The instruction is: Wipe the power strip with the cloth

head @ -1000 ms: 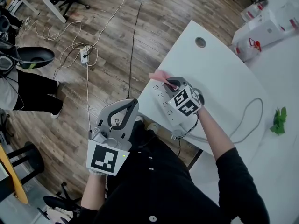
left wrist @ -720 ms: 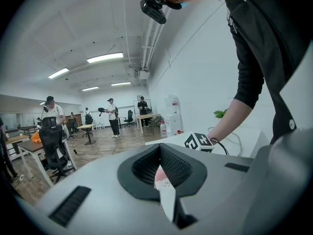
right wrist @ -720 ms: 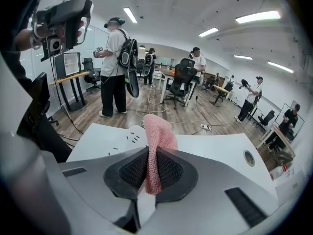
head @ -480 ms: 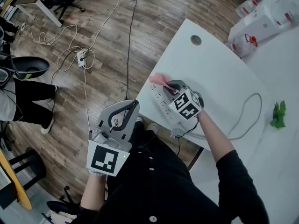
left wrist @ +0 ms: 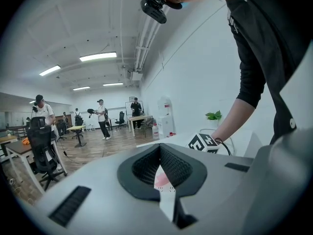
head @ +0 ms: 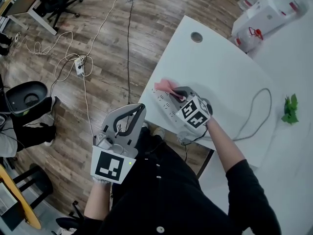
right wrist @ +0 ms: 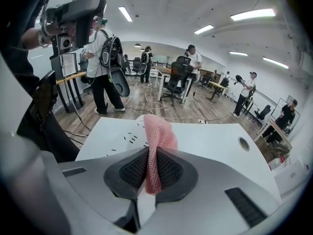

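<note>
A white power strip [head: 167, 105] lies near the left edge of the white table [head: 220, 72]. My right gripper [head: 177, 91] is over the strip's far end and is shut on a pink mesh cloth [head: 163, 86]. In the right gripper view the cloth [right wrist: 157, 136] stands pinched between the jaws, its free end hanging over the strip's sockets [right wrist: 128, 138]. My left gripper [head: 138, 109] is off the table, held over the floor near my body, shut with nothing in it. Through its closed jaws a sliver of the cloth [left wrist: 161, 181] shows.
The strip's grey cable [head: 255, 115] loops across the table to the right. A green sprig [head: 290, 109] lies at the right edge and a grommet hole [head: 196, 36] at the far end. Cables and another strip [head: 78, 65] lie on the wood floor; a chair [head: 28, 97] stands left.
The head view has drifted, so the table sits a little higher and further left. The right gripper with the cloth stays on the strip's far end, shifted only slightly. The left gripper has not moved.
</note>
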Available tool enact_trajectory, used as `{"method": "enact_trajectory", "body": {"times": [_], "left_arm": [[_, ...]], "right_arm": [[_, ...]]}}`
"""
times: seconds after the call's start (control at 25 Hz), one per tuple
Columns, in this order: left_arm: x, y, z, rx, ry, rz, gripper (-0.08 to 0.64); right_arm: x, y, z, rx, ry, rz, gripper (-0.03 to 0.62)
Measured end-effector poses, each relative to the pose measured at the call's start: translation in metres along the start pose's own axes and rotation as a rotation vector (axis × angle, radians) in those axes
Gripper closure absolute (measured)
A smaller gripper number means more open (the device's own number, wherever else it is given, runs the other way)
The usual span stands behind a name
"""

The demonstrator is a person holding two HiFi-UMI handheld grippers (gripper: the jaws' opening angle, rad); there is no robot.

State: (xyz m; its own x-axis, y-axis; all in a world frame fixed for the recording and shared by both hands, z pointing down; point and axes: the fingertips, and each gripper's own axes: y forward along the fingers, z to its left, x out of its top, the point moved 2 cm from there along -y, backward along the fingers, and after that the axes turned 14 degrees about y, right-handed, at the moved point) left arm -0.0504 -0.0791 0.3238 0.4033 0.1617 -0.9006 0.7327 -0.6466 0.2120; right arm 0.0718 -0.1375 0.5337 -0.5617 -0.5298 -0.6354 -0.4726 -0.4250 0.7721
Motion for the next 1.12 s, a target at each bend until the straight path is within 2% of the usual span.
{"method": "enact_trajectory", "body": {"times": [1.12], "left_arm": [[0.026,0.034,-0.027,-0.202,0.032,-0.104,0.546]], "right_arm": [[-0.061,-0.055,0.017,-0.112,0.148,0.035,0.538]]}}
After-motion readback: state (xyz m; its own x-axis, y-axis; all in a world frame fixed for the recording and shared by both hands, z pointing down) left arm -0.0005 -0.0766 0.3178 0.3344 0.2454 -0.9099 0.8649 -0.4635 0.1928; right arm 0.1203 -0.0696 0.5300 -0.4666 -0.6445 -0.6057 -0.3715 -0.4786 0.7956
